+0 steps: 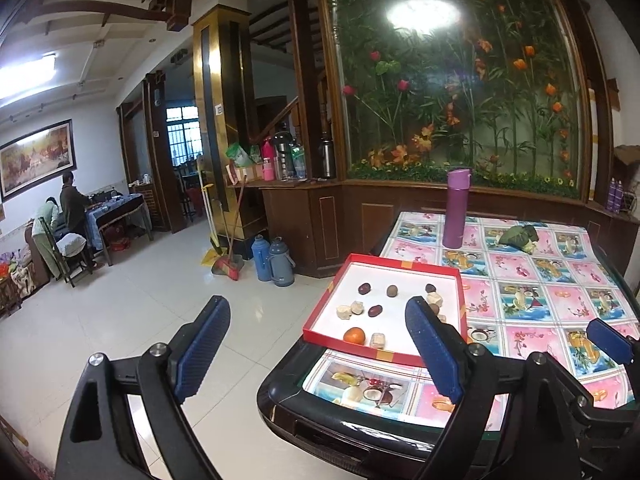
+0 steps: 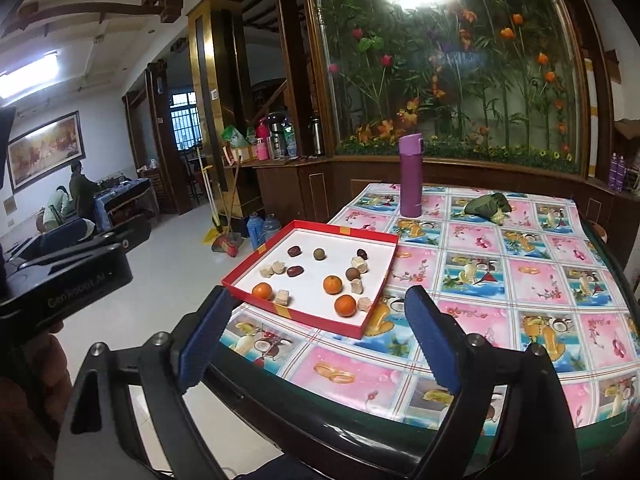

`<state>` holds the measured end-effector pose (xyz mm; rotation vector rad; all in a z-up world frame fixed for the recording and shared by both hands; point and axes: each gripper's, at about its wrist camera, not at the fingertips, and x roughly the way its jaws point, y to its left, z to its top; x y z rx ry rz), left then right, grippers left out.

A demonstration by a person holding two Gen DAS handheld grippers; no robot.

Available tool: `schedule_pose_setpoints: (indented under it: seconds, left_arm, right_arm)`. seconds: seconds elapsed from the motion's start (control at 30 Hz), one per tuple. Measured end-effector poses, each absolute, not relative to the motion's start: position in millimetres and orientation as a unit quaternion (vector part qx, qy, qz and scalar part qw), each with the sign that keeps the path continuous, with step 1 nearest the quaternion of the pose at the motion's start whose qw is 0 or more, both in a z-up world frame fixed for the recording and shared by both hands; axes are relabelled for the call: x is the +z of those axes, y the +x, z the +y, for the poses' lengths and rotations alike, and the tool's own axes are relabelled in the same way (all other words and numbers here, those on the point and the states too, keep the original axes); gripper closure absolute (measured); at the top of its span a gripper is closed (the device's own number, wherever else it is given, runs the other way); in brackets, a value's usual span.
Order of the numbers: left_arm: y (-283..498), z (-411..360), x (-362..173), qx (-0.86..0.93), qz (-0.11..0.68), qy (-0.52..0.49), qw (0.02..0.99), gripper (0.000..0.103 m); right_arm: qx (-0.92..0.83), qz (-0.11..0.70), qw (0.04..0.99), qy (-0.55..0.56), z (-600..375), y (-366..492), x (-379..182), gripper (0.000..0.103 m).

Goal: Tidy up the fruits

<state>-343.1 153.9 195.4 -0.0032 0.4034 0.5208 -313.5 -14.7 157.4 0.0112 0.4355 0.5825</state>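
Open worktop (image 2: 500,320) lies right of the red tray (image 2: 386,276), giving a free path in. Inside the tray, oranges (image 2: 345,305), dates and pale chunks sit scattered with gaps between. A purple flask (image 2: 411,176) stands upright beyond it, and a green leaf bundle (image 2: 486,205) lies nearby.

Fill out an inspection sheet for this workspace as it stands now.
Surface: table under a patterned fruit-print cloth, dark raised rim.
Job's things: red tray near the table's left corner, holding three oranges, e.g., dark red dates, round brown fruits and pale chunks, all loose and mixed.
Clutter: purple bottle upright beyond the tray; green leaf-wrapped bundle at the far side.
Grippers: left gripper open, empty; right gripper open, empty; both short of the tray.
Cables: nothing seen.
Surroundings: two people at a far table; thermos flasks and a broom on the floor.
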Motion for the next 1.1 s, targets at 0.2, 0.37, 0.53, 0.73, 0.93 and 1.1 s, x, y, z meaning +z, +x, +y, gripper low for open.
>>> schedule_pose_setpoints:
  seconds: [0.2, 0.37, 0.53, 0.73, 0.93, 1.1]
  left_arm:
    - [-340.9, 150.9, 194.3, 0.256, 0.198, 0.009, 0.946, 0.013]
    - [-340.0, 152.1, 193.6, 0.256, 0.2, 0.008, 0.946, 0.013]
    - [-339.3, 154.5, 194.4, 0.258, 0.201, 0.006, 0.945, 0.013]
    - [-336.5, 157.6, 193.0, 0.258, 0.204, 0.002, 0.944, 0.013]
    - [-333.3, 161.7, 189.5, 0.255, 0.211, -0.002, 0.944, 0.013]
    - [-330.8, 165.7, 187.4, 0.256, 0.213, -0.006, 0.943, 0.013]
  right_arm:
    - [0.276, 0.208, 0.938, 0.017, -16.4, -308.9, 159.0, 0.014]
    - [0.275, 0.208, 0.939, 0.016, -15.9, -308.1, 159.3, 0.014]
    - [0.267, 0.207, 0.941, 0.019, -16.1, -303.2, 159.4, 0.014]
    - [0.267, 0.211, 0.94, 0.025, -16.3, -298.6, 158.7, 0.014]
    - [0.266, 0.217, 0.939, 0.026, -14.9, -294.6, 156.5, 0.014]
    - [0.261, 0.223, 0.939, 0.028, -12.1, -287.9, 154.1, 0.014]
